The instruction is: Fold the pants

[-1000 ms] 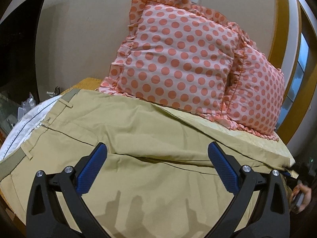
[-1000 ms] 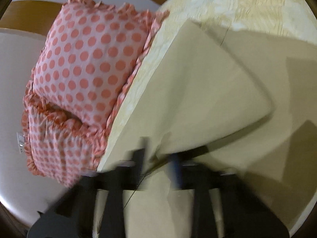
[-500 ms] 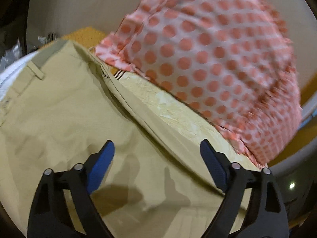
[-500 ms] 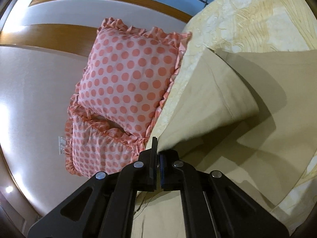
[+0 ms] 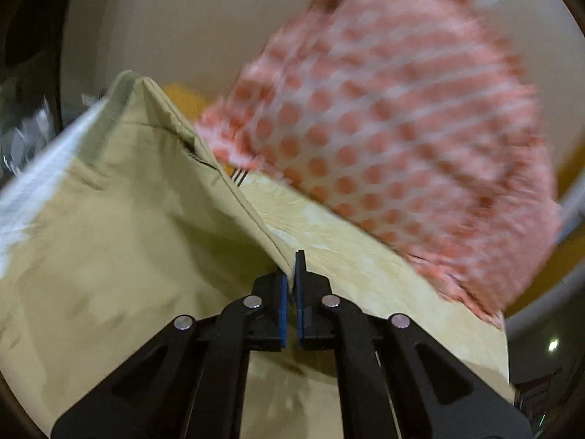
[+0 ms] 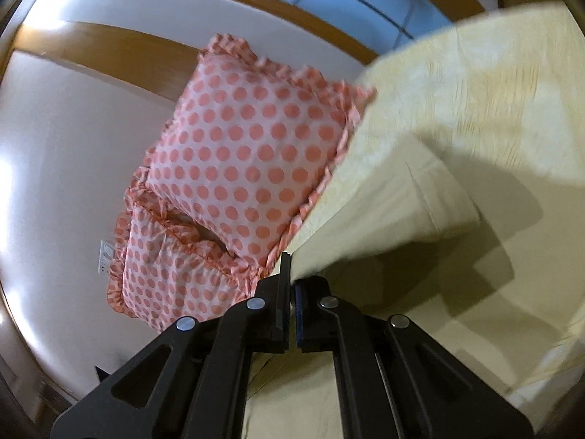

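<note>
The jaws of the left gripper (image 5: 291, 278) are closed together on a seamed edge of the khaki pants (image 5: 109, 248). The edge rises from the blue pads (image 5: 280, 303) as a tight ridge toward the upper left of the frame, and the rest of the cloth falls away over the lower left. A white lining with stitch lines (image 5: 33, 179) shows at the far left edge of the pants. Right of the ridge lies the pale yellow bedspread (image 5: 365, 256), and above it a pink pillow with red dots (image 5: 384, 139), much blurred.

The jaws of the right gripper (image 6: 291, 274) are also pressed together, clamped on a corner of the pants (image 6: 395, 212). From the pads the cloth goes up to the right as a lifted flap, which casts a dark shadow on the cloth below it in the right part of the frame. The bedspread (image 6: 493, 73) fills the upper right. Left of the jaws two dotted pillows (image 6: 248, 153) lean on a white wall (image 6: 55, 183) with a wooden band (image 6: 146, 51).
</note>
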The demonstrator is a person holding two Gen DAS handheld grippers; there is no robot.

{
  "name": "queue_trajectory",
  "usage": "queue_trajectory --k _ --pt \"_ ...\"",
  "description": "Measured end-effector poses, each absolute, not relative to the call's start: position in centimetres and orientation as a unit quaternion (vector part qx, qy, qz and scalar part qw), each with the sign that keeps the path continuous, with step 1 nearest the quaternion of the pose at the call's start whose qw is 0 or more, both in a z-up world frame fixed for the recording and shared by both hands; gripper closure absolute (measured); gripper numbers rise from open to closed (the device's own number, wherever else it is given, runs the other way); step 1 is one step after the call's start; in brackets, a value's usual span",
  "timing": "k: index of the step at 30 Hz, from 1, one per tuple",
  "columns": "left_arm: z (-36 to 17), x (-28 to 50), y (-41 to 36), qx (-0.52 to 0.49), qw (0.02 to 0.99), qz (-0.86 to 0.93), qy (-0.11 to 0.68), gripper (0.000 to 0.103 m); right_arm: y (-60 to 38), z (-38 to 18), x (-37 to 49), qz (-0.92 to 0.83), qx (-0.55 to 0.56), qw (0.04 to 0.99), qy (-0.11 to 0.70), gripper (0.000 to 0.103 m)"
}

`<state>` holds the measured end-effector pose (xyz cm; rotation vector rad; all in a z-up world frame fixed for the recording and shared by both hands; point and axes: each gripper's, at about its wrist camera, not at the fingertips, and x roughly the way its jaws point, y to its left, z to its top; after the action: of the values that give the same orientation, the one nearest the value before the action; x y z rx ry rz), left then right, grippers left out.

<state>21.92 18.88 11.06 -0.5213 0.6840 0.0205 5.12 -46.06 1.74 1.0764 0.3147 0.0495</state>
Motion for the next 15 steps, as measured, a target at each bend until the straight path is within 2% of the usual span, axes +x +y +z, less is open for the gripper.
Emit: queue_trajectory --k 4,7,15 --pt "11.4 9.7 17.5 -0.216 0.931 0.004 0.296 0.099 -47.0 1.1 2.4 0.000 0.500 0.852 0.155 0.101" --pt "8.3 3.4 16.4 -0.200 0.929 0.025 0.310 0.099 -47.3 -0.3 1.4 -0.023 0.493 0.852 0.176 0.101" --pt "3.8 -1.8 15.8 -0.203 0.924 0.049 0.321 0.099 -47.3 -2.3 0.3 -0.062 0.475 0.854 0.204 0.101"
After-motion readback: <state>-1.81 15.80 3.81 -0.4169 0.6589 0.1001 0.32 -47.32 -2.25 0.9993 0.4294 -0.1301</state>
